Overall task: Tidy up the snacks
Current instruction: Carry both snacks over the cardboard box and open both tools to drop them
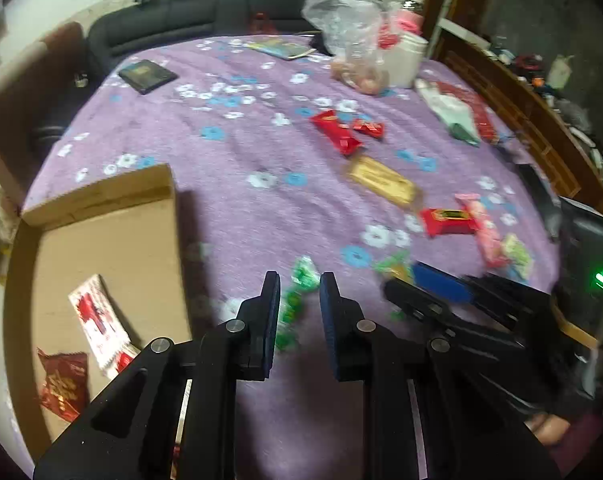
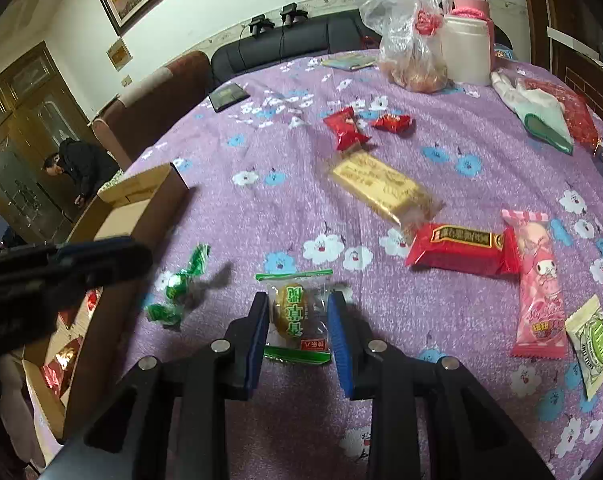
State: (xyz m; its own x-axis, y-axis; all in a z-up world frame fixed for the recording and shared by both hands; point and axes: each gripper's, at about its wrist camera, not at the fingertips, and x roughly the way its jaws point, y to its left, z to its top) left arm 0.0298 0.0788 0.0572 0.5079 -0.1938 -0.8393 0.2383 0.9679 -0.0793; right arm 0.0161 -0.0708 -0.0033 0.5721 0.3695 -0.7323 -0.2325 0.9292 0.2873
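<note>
The right tool (image 2: 298,312) is spread apart, its two fingers straddling a clear-wrapped yellow pastry with green print (image 2: 295,314) lying on the purple floral-cloth worktop (image 2: 261,152); contact with the wrapper cannot be determined. The left tool (image 1: 300,294) is released, positioned over a green twisted-wrapper candy (image 1: 304,273). An open brown cardboard box (image 1: 121,240) at the left holds a red foil snack packet (image 1: 63,384) and a white-and-red packet (image 1: 97,320).
</note>
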